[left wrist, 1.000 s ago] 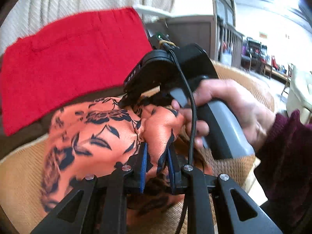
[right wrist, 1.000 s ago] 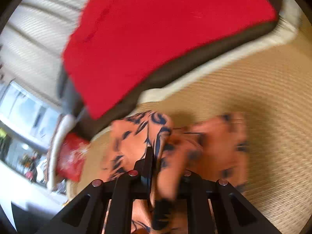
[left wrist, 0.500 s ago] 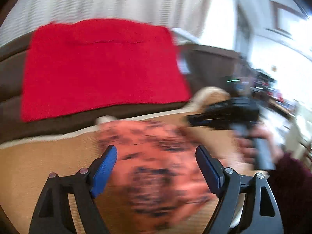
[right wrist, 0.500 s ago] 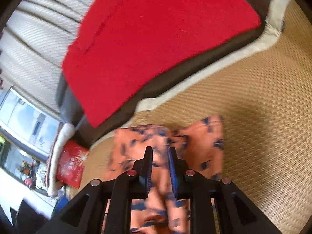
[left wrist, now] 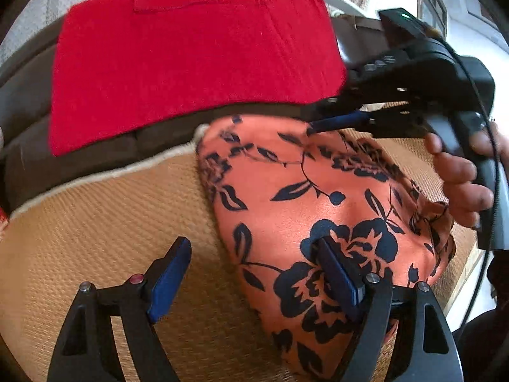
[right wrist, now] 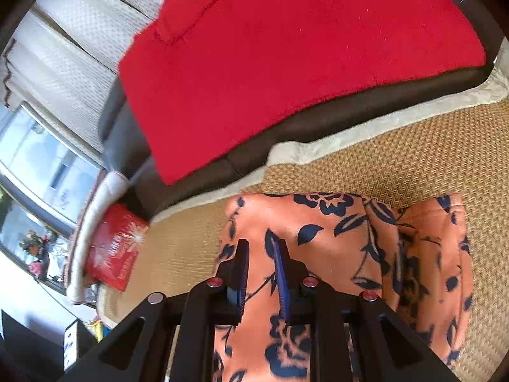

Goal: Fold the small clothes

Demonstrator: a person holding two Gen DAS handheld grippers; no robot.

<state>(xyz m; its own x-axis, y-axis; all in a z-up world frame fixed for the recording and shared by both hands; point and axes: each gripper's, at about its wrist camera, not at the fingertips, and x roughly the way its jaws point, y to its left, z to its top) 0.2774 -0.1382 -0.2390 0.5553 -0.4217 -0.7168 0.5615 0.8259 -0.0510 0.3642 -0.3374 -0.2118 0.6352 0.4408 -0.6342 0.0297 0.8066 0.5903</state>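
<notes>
An orange garment with a dark blue floral print (left wrist: pixel 305 210) lies folded on the woven tan mat (left wrist: pixel 111 222); it also shows in the right wrist view (right wrist: pixel 334 238). My left gripper (left wrist: pixel 254 254) is open over the garment's left edge, its right finger above the cloth, holding nothing. My right gripper (right wrist: pixel 261 248) has its jaws a narrow gap apart just above the cloth, nothing pinched between the pads. In the left wrist view the right gripper (left wrist: pixel 321 124) reaches in at the garment's far edge, held by a hand.
A red cloth (left wrist: pixel 191 57) lies over the dark brown sofa back (left wrist: pixel 25 89) behind the mat; it also shows in the right wrist view (right wrist: pixel 286 57). A red packet (right wrist: pixel 114 251) lies at the left end. White curtains (right wrist: pixel 63 47) hang behind.
My left gripper let go of the garment, opened wide and drew back. My right gripper released its pinch and the cloth dropped flat on the mat.
</notes>
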